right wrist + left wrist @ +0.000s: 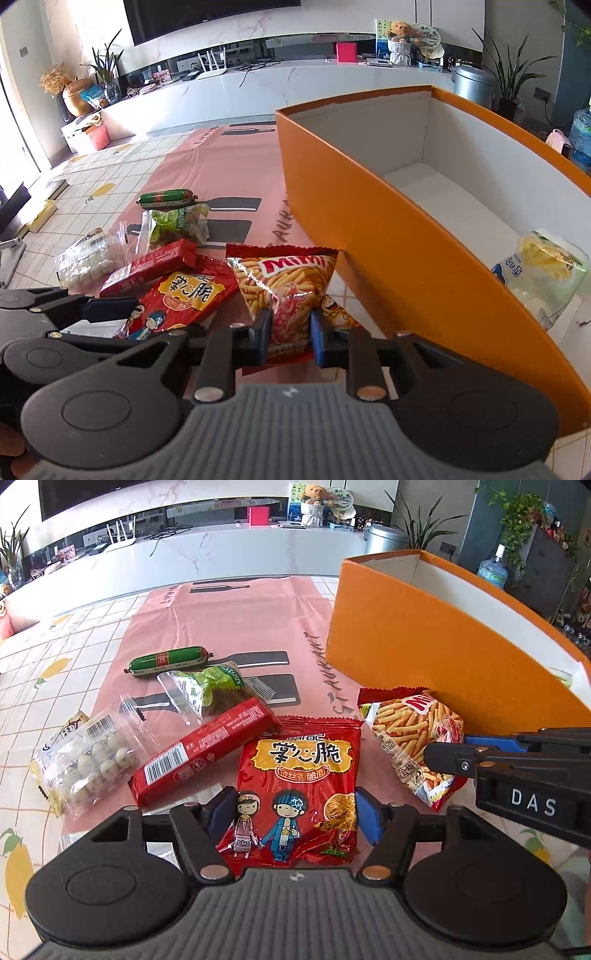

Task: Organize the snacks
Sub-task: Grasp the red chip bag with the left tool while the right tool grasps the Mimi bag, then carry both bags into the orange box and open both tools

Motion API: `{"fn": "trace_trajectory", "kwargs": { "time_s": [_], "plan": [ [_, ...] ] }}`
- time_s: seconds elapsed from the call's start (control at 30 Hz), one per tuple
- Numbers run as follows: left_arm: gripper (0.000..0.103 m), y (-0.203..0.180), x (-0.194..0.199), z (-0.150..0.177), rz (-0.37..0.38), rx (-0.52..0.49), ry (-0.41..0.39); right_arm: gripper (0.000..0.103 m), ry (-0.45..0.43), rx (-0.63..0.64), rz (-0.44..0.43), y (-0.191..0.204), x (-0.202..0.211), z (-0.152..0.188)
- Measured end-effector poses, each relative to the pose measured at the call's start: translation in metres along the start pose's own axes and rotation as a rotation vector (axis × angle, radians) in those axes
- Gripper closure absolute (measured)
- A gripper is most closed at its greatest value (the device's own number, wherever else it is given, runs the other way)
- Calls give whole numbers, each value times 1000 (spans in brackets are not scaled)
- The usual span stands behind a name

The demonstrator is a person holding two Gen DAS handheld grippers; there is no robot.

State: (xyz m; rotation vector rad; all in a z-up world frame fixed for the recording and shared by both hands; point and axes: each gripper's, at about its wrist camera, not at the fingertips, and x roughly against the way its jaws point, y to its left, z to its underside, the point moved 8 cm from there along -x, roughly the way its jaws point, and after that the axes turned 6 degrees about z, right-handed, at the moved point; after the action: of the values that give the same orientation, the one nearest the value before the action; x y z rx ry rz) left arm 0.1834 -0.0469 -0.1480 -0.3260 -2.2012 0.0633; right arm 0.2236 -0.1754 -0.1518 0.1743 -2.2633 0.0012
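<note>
My left gripper (295, 818) is open, its jaws on either side of a red crispy-noodle packet (295, 775) lying on the pink mat; the packet also shows in the right wrist view (181, 295). My right gripper (289, 338) is shut on the Mimi stick-snack bag (288, 284), gripping its lower end beside the orange box (388, 236). The bag also shows in the left wrist view (413, 738). A pale chip bag (543, 269) lies inside the box.
On the mat (236, 627) lie a red bar packet (207, 753), a clear bag of white balls (88, 764), a green-leaf wrapped snack (214, 690) and a green sausage (170, 659). The orange box (424, 635) stands at the right.
</note>
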Motion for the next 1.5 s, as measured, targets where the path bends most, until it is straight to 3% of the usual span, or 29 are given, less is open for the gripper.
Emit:
{"fn": "trace_trajectory", "kwargs": {
  "time_s": [0.17,0.5,0.73,0.97,1.27,1.5],
  "plan": [
    [26,-7,24,2,51,19,-22,84,-1,-49,-11,-2,27,7],
    [26,-20,77,-9,83,6,-115,85,-74,-40,4,-8,85,2],
    [26,-32,105,-42,117,-14,-205,85,-158,16,35,-16,128,-23],
    [26,-60,114,-80,174,-92,-260,85,-202,13,92,-51,155,-52],
    [26,-104,82,-126,300,-193,-218,85,-162,-4,167,-111,150,-80],
    [26,-127,31,-146,340,-303,-93,85,-40,-49,160,-151,109,-84]
  ]
}}
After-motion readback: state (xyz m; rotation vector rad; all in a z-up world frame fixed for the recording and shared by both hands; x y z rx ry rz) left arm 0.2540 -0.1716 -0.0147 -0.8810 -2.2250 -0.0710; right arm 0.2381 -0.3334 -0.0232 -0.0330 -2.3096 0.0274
